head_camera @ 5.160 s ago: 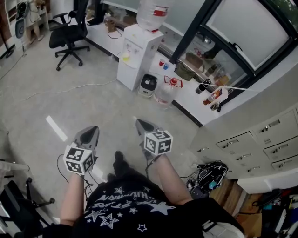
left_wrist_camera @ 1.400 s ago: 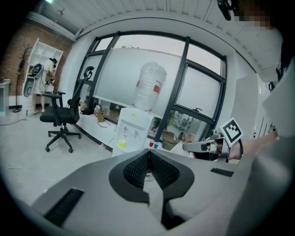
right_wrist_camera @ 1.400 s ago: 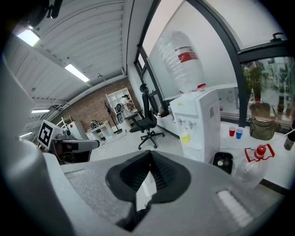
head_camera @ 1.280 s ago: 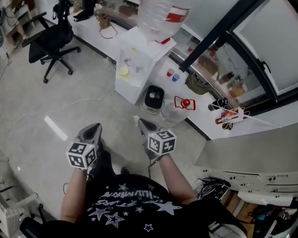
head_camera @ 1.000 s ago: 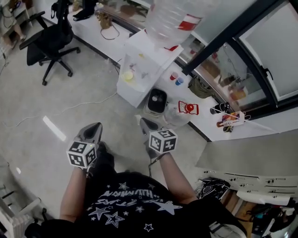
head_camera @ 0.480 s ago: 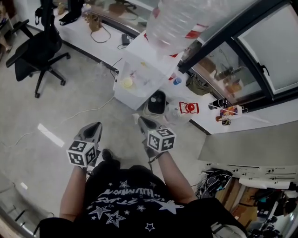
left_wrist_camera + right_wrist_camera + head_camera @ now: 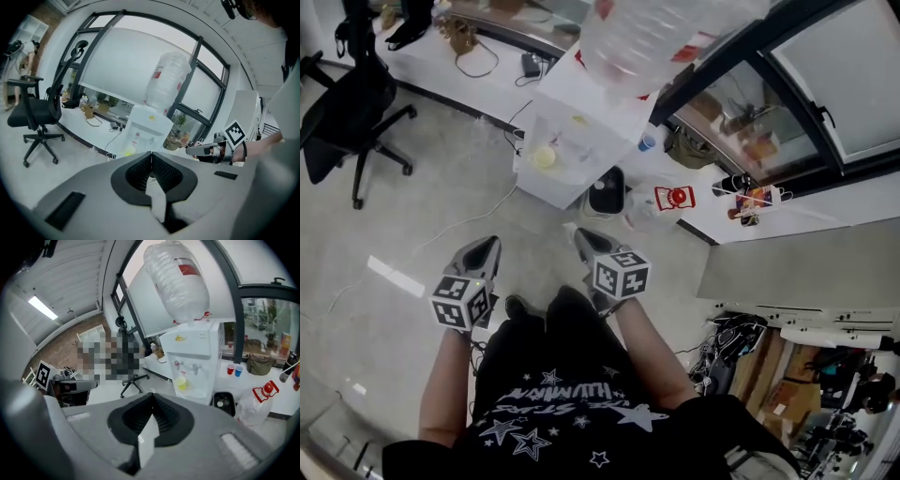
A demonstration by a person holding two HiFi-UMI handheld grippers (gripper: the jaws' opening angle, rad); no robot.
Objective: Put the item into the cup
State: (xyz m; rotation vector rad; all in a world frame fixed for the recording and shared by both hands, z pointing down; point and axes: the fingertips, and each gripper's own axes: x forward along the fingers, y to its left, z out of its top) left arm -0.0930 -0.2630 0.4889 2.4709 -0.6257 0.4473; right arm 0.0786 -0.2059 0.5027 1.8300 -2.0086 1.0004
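A white water dispenser (image 7: 562,150) with a big clear bottle (image 7: 178,277) on top stands ahead of me. A yellow cup (image 7: 545,157) (image 7: 181,382) sits in its tap bay. On the low white ledge beside it stand a red cup (image 7: 230,369) and a blue cup (image 7: 238,371) (image 7: 648,142). My left gripper (image 7: 487,246) (image 7: 151,154) and right gripper (image 7: 578,234) (image 7: 151,394) are held side by side over the floor. Both point at the dispenser, short of it. Each has its jaws shut with nothing between them. I see no loose item in either gripper.
A black bin (image 7: 607,192) and a clear jug with a red handle (image 7: 675,198) stand on the floor right of the dispenser. A black office chair (image 7: 347,103) is at the far left. Cables trail across the floor. Grey drawers and clutter lie at the right.
The person has walked towards the dispenser, which now sits closer and lower in the head view. Both grippers keep the same shut, empty pose in front of the body.
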